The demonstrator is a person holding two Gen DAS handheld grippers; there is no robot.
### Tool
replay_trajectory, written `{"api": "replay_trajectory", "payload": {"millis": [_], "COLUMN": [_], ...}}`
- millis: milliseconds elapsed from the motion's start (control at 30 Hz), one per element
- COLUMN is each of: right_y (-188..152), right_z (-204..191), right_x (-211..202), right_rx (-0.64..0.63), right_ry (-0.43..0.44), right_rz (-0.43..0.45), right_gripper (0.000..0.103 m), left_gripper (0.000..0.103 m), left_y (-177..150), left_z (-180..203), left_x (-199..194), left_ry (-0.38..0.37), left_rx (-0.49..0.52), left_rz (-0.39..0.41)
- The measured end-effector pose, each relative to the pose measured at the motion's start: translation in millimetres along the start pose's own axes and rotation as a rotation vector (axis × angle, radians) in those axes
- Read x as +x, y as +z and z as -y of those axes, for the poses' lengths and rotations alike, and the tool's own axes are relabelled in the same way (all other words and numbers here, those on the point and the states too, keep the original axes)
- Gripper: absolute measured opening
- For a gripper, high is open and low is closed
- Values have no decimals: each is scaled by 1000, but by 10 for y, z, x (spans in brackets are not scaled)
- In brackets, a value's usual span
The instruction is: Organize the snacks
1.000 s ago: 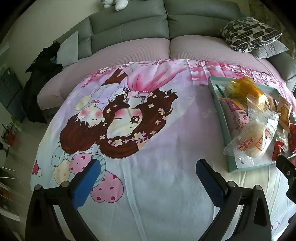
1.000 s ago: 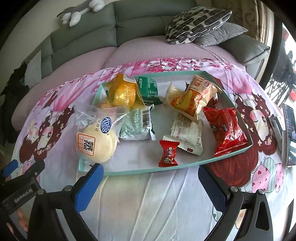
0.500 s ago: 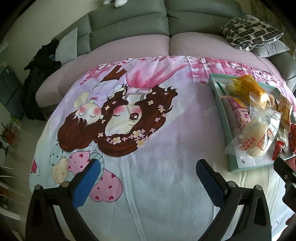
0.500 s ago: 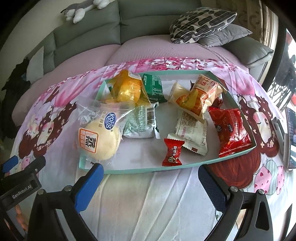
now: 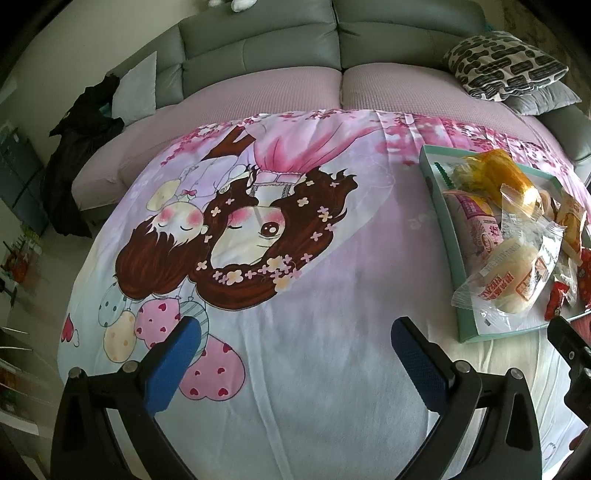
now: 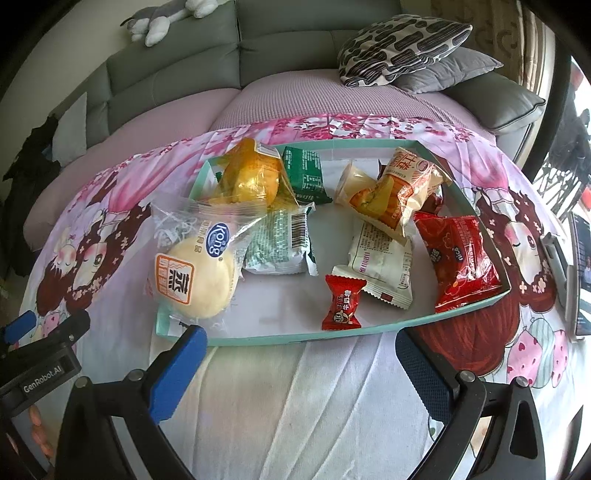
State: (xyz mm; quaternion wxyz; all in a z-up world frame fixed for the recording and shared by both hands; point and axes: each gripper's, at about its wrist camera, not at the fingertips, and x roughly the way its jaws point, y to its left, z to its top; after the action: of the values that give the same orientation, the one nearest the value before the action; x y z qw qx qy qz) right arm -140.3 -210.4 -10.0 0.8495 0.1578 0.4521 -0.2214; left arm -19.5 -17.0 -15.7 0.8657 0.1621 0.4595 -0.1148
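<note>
A shallow teal tray (image 6: 280, 338) lies on a cartoon-print cloth and holds several wrapped snacks. A bun in clear wrap (image 6: 195, 273) overhangs its left edge. Behind that are a yellow cake pack (image 6: 251, 177), a green packet (image 6: 304, 179) and a pale green packet (image 6: 279, 243). A small red candy (image 6: 342, 302), a white packet (image 6: 382, 258), an orange chip bag (image 6: 399, 192) and a red packet (image 6: 460, 260) fill the middle and right. My right gripper (image 6: 299, 363) is open just before the tray's near edge. My left gripper (image 5: 295, 350) is open over bare cloth, left of the tray (image 5: 448, 247).
The cloth (image 5: 303, 387) covers a table in front of a grey sofa (image 5: 258, 40). Patterned and grey cushions (image 6: 402, 44) lie at its right end, and dark clothing (image 5: 77, 147) at its left. A plush toy (image 6: 166, 18) sits on the backrest. A device (image 6: 581, 273) lies on the cloth's right edge.
Both grippers have edged forward and slightly lower, so the tray sits a little closer in the right wrist view. Both stay open and no snack has moved.
</note>
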Motion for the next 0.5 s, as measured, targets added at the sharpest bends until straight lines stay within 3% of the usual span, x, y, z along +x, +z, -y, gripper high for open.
{"api": "replay_trajectory", "payload": {"millis": [500], "right_y": [-14], "right_z": [-14], "right_x": [13], "right_rx": [-6], "right_ry": [-4], "right_rz": [-6], "right_gripper": [103], "left_gripper": [102], "left_y": [1], "left_z": [-1], "left_x": [2], "left_ry": [-1], "left_rx": [0], "left_rz": [-2]}}
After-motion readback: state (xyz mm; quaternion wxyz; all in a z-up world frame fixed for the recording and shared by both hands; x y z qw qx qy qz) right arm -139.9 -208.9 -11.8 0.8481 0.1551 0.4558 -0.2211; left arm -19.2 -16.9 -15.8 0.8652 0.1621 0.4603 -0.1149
